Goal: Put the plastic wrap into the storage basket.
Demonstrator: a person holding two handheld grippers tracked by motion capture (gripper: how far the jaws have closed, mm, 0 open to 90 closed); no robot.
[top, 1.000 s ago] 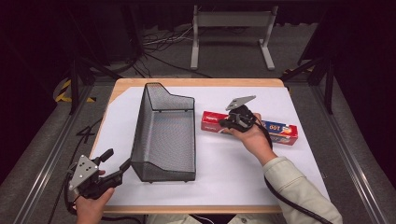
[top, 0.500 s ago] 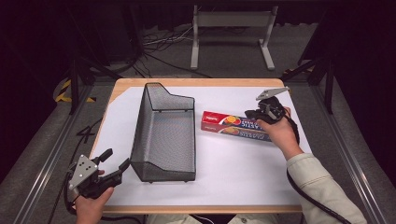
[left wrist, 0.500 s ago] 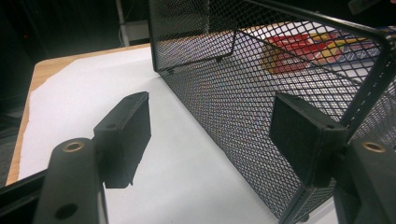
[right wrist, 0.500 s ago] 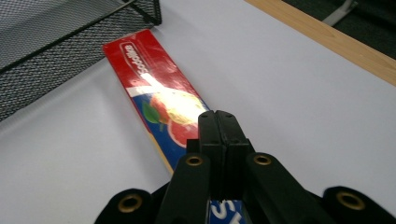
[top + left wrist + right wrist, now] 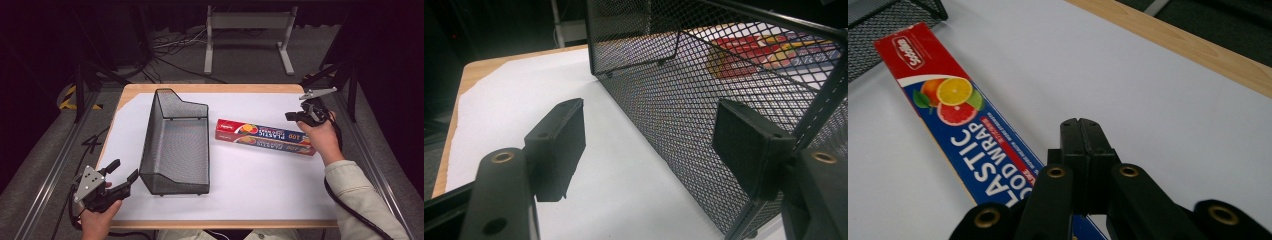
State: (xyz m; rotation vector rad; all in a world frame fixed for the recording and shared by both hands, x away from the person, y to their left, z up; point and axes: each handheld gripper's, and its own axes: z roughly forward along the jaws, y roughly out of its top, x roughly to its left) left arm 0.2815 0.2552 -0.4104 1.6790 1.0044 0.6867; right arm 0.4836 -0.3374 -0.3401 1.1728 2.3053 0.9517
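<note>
Since a second ago your right gripper [image 5: 300, 116] has travelled from the middle of the plastic wrap box [image 5: 265, 136] out to its right end, and it now sits above that end with its jaws pressed together on nothing. Your left gripper [image 5: 120, 176] has stayed put at the near left corner of the worktop [image 5: 260, 195], jaws spread wide, one pad [image 5: 558, 140] on the open side and the other just beside the near corner of the mesh basket [image 5: 175, 145].

Counting from you outward: two grippers, one basket, one box. That basket stands just left of centre, long axis running away from you. The box lies flat to its right, red end near the basket wall, though you cannot tell whether they touch.

Expect the box to be light and fairly stiff, but thin card that dents if squeezed hard; its glossy print may slip. You would do best to close across its narrow width near the middle, so that it does not swing. Wire mesh is probably light and rigid; its rim or wall gives a sure hold.
</note>
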